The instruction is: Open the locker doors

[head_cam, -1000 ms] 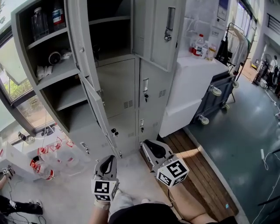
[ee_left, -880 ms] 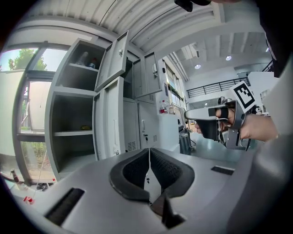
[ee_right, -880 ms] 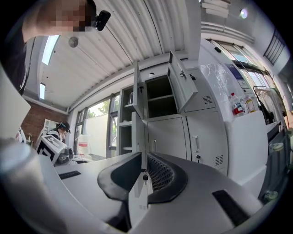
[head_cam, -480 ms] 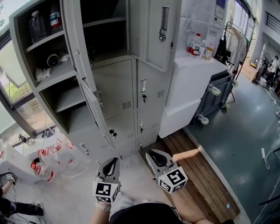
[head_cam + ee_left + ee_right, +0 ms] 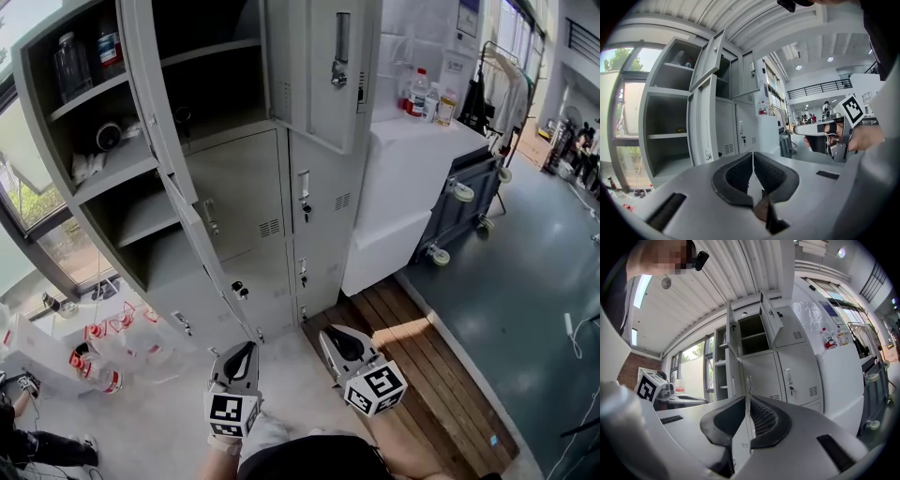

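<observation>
The closed locker doors (image 5: pixel 323 187) are found ahead of and above both tools, nearest the right tool (image 5: pixel 332 336). It and the left tool (image 5: pixel 241 352) are held pressed together, empty.

Before me stand the lockers (image 5: pixel 246 192), their left doors (image 5: pixel 155 103) swung open. Right of them, a bench (image 5: pixel 412 187) carries bottles (image 5: pixel 419 92). What may be jars (image 5: pixel 67 66) sit on the top left shelf (image 5: pixel 89 95). My left gripper (image 5: pixel 242 349) and right gripper (image 5: pixel 336 336) are low, side by side, before the lockers' foot.
</observation>
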The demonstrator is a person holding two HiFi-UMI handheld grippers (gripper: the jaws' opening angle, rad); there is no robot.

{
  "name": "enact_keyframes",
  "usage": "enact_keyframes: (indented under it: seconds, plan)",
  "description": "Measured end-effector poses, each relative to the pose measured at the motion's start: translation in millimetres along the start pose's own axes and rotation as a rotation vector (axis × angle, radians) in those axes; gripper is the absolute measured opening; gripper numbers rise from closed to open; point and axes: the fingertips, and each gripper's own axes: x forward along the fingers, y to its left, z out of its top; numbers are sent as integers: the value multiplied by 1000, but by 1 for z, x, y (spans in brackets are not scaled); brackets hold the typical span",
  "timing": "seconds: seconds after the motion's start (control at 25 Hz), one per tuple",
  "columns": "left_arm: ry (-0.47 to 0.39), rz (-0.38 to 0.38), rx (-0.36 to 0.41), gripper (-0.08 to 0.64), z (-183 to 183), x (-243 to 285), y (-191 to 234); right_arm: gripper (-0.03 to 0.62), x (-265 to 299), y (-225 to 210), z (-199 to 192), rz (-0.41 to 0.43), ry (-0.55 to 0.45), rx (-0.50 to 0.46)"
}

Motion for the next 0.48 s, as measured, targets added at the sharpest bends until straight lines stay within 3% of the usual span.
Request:
enact_keyframes:
  seconds: [0.48]
  plan:
    - [31, 10, 6, 26, -6, 13, -4, 44, -5, -14, -8, -24, 4, 63]
